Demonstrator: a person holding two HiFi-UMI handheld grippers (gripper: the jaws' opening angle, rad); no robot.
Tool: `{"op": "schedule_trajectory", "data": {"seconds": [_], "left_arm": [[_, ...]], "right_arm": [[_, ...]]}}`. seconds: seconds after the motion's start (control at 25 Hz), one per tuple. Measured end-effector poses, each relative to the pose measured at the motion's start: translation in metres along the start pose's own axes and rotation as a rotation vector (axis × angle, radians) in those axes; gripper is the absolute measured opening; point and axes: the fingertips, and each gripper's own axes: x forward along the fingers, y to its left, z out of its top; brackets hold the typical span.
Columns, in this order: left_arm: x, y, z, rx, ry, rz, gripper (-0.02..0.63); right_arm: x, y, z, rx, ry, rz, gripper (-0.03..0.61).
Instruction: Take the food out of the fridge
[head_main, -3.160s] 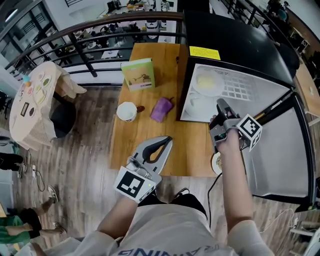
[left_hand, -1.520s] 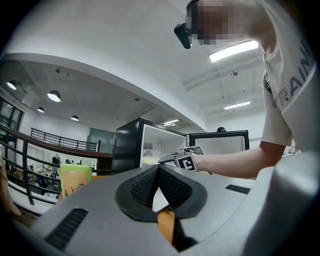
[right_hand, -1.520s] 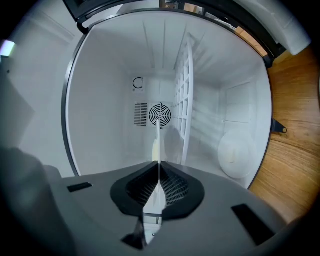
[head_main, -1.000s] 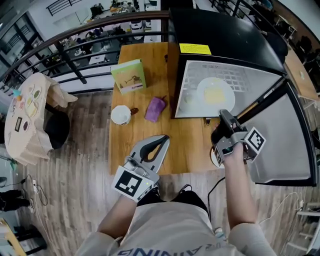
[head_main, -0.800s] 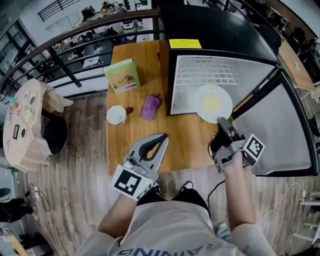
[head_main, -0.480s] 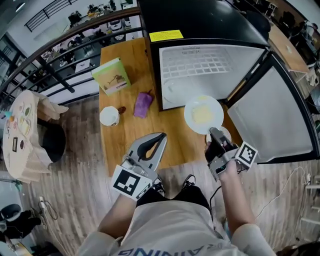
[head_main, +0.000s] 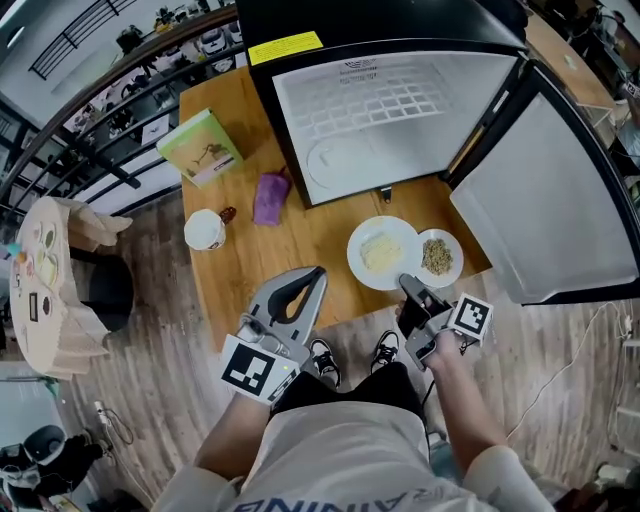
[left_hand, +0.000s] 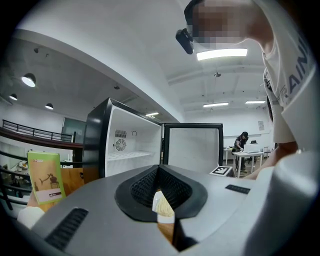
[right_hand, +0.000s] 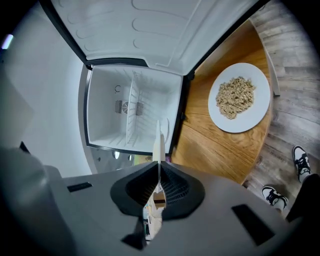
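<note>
Now right claw (head_main: 406, 286) grips plate (head_main: 356, 249) bearing pale food (head_main: 381, 252).

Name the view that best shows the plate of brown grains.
Right gripper view: the plate of brown grains is large and whole there. Head view shows it small; left gripper view, not at all.

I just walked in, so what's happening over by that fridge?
A person with a gripper in each hand is moving food from the open fridge to the wooden table. The right gripper pinches the rim of a white plate of pale food, beside a plate of grains. The left gripper is shut and empty.
</note>
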Motion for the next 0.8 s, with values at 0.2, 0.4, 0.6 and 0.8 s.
{"op": "schedule_trajectory", "data": {"seconds": [0.2, 0.4, 0.6, 0.8], "left_arm": [[0.002, -0.004, -0.012, -0.007, 0.027, -0.001, 0.008], [0.004, -0.007, -0.021, -0.018, 0.043, 0.004, 0.008], [0.002, -0.008, -0.029, -0.031, 0.059, 0.026, 0.007], [-0.006, -0.004, -0.034, -0.027, 0.073, 0.054, 0.008]], "right_arm": [[-0.001, -0.035, -0.008, 0.008, 0.017, -0.053, 0.031], [0.006, -0.063, -0.016, 0.015, 0.057, -0.087, 0.031], [0.011, -0.088, -0.021, 0.037, 0.085, -0.125, 0.031], [0.016, -0.097, -0.022, 0.050, 0.089, -0.140, 0.031]]}}
